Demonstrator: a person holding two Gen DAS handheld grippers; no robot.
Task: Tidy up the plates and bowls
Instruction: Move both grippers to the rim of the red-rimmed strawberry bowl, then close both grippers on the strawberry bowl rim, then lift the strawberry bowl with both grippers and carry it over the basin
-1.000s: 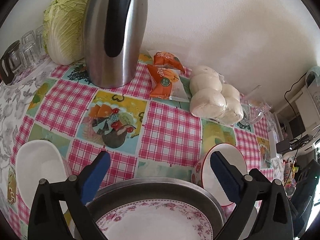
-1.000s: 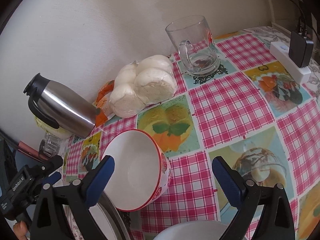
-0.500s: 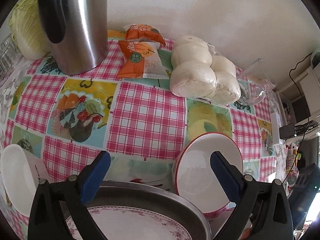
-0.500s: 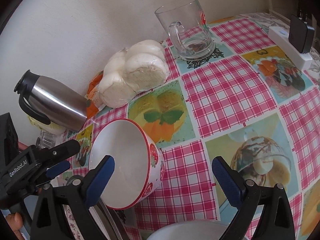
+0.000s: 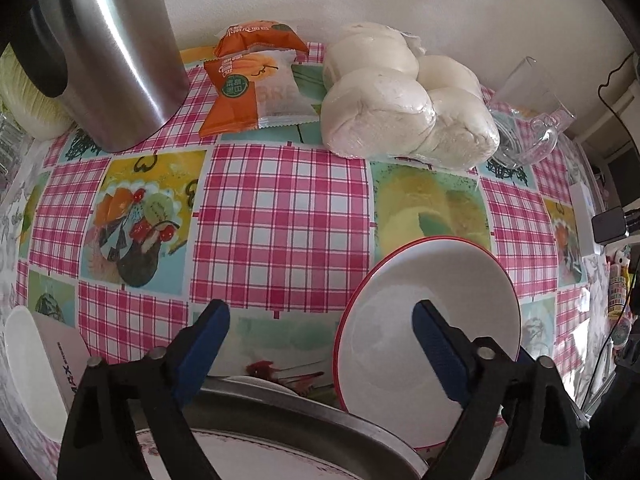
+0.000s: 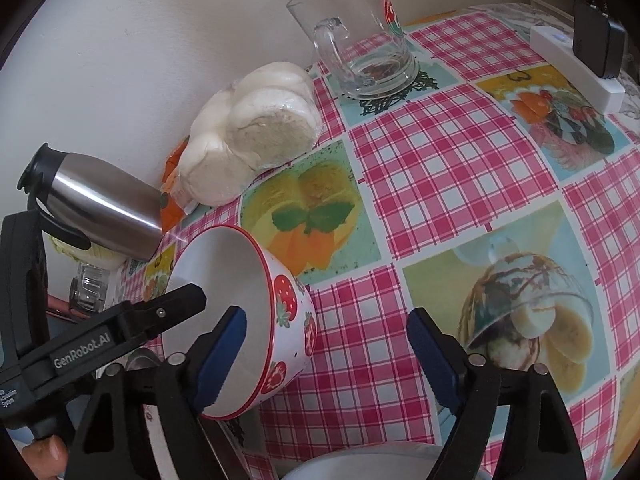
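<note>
A white bowl with a red rim and strawberry print (image 5: pixel 432 308) (image 6: pixel 256 312) sits on the checked tablecloth. My left gripper (image 5: pixel 320 344) is open, its right finger (image 5: pixel 436 352) over the bowl's mouth. A steel tray (image 5: pixel 280 416) holding a flowered plate (image 5: pixel 256 456) lies just below the left gripper. A plain white bowl (image 5: pixel 36 368) stands at the lower left. My right gripper (image 6: pixel 326 352) is open, its left finger (image 6: pixel 220 356) in front of the strawberry bowl. Another white dish rim (image 6: pixel 380 460) shows at the bottom of the right wrist view.
A steel thermos jug (image 5: pixel 100 48) (image 6: pixel 104 208), orange snack packets (image 5: pixel 256 88), a bag of white buns (image 5: pixel 404 100) (image 6: pixel 252 132) and a glass mug (image 6: pixel 360 48) stand along the wall. A white power strip (image 6: pixel 576 68) lies at the right.
The left gripper has moved forward and right, so its right finger now reaches over the strawberry bowl. The right gripper has come closer to the bowl. Both stay open.
</note>
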